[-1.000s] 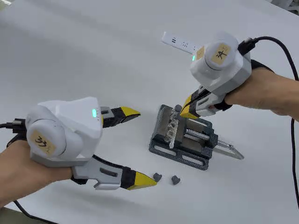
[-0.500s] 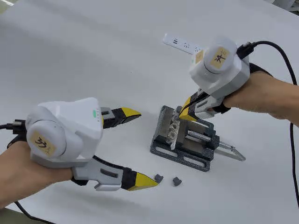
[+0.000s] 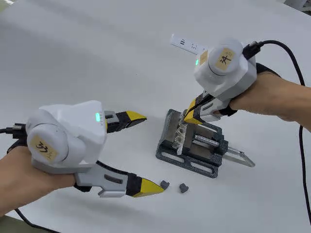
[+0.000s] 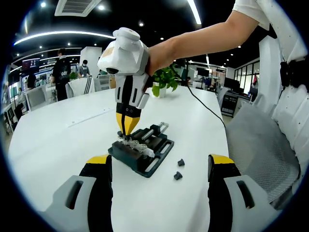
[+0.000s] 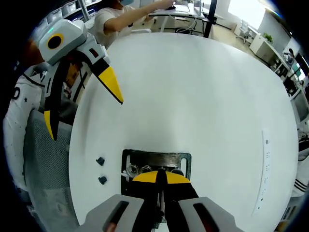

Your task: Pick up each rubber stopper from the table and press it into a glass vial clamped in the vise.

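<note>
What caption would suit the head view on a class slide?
The right gripper meets the vials clamped in a vise; the left gripper hovers open beside two stoppers.

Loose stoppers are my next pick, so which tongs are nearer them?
Left. The left tongs are open with one tip just beside the stoppers on the table; the right tongs are shut at the vials in the vise, farther off.

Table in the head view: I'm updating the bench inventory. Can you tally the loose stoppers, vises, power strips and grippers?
Loose rubber stoppers: 2
Vise: 1
White power strip: 1
Grippers: 2, the left gripper and the right gripper
Total: 6
</note>
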Demonstrator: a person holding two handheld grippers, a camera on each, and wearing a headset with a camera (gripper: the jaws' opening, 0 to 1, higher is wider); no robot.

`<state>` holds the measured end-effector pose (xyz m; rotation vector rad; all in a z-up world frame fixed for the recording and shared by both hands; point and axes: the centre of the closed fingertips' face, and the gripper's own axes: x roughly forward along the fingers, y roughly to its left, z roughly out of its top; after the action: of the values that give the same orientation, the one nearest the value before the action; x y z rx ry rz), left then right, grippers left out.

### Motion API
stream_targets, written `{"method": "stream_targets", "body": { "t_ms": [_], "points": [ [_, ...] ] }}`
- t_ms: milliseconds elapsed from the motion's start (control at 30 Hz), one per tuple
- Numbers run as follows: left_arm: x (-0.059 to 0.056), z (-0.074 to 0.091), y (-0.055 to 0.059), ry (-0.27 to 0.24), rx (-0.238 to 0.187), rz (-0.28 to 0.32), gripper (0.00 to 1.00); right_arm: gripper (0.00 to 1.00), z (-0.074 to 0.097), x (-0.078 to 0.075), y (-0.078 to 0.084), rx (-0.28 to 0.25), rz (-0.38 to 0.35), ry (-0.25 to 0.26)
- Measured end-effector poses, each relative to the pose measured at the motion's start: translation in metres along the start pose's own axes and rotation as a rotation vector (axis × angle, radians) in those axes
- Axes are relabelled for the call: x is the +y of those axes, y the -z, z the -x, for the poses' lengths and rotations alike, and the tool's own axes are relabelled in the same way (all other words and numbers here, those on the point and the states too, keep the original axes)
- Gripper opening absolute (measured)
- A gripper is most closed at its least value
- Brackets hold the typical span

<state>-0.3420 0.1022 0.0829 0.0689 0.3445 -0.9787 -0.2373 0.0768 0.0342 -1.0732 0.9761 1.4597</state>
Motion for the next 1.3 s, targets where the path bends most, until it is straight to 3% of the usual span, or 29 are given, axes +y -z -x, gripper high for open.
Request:
{"method": "stream_targets", "body": {
  "t_ms": [67, 200, 533, 1300],
  "points": [
    [0.000, 0.000, 0.000, -0.001, 0.000, 0.002, 0.80, 0.00, -0.002, -0.001, -0.007, -0.028, -0.006, 0.006],
    [0.001, 0.001, -0.001, -0.007, -0.004, 0.007, 0.80, 0.00, -0.004, 0.001, -0.011, -0.010, 0.018, 0.000],
    [0.002, 0.001, 0.002, -0.009, -0.001, 0.012, 0.80, 0.00, -0.001, 0.000, 0.004, 0.009, 0.005, 0.006],
    [-0.001, -0.004, 0.001, 0.005, 0.000, 0.010, 0.78, 0.00, 0.000, 0.003, 0.005, -0.028, 0.012, 0.005]
  ]
}}
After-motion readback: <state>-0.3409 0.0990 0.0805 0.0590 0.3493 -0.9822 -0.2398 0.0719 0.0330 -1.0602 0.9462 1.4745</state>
